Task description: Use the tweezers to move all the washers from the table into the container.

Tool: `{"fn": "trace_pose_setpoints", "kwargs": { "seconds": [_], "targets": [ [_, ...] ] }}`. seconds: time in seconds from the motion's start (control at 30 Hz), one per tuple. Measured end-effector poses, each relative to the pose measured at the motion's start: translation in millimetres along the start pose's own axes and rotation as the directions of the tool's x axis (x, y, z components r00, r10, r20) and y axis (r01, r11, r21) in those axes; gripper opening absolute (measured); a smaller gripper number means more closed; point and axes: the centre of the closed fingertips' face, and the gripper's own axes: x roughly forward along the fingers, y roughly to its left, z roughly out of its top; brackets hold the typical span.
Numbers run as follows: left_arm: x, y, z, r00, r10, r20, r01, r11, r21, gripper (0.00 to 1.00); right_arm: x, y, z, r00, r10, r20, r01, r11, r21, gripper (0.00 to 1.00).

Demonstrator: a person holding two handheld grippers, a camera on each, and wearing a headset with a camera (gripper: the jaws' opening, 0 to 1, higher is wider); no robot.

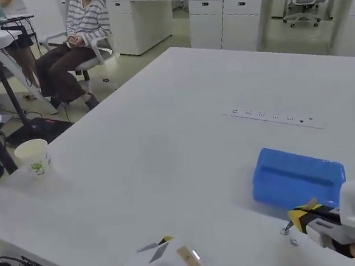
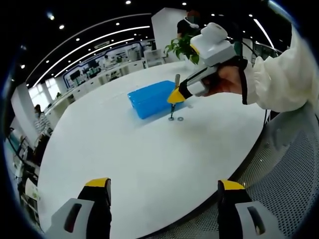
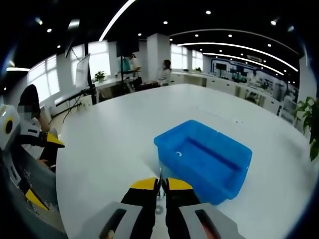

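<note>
A blue container (image 1: 297, 176) stands on the white table (image 1: 166, 152) at the right; in the right gripper view the container (image 3: 205, 160) has one washer (image 3: 178, 154) on its floor. My right gripper (image 1: 304, 214) is just in front of it, shut on the metal tweezers (image 1: 287, 227), whose tips point down at the table. A small washer (image 1: 293, 242) lies beside the tips. In the left gripper view the tweezers (image 2: 174, 97) touch down next to a washer (image 2: 180, 119). My left gripper (image 2: 162, 191) hovers open over the near table edge with nothing between its fingers.
A paper cup (image 1: 33, 156) sits near the table's left edge. A white power strip (image 1: 272, 117) lies beyond the container. A person (image 1: 77, 42) sits on a chair past the far left corner, by a black stand (image 1: 6, 78).
</note>
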Motion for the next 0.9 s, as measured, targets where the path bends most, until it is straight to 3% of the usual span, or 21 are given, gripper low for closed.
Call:
{"fn": "trace_pose_setpoints", "kwargs": {
  "seconds": [0.4, 0.57, 0.9],
  "targets": [
    [-1.1, -0.5, 1.3, 1.0000, -0.001, 0.009, 0.001, 1.000, -0.002, 0.90, -0.5, 0.1, 1.1, 0.9986, 0.005, -0.052, -0.006, 1.000, -0.014, 0.01],
    [-0.7, -0.3, 0.5, 1.0000, 0.001, 0.005, -0.001, 1.000, 0.004, 0.89, 1.7, -3.6, 2.4, 0.9976, 0.020, -0.067, -0.018, 1.000, 0.022, 0.01],
    [-2.1, 1.8, 5.6, 0.9994, 0.010, 0.034, -0.009, 1.000, -0.004, 0.90, -1.3, -2.1, 2.6, 0.9968, 0.006, -0.080, -0.003, 0.999, 0.038, 0.01]
  ]
}}
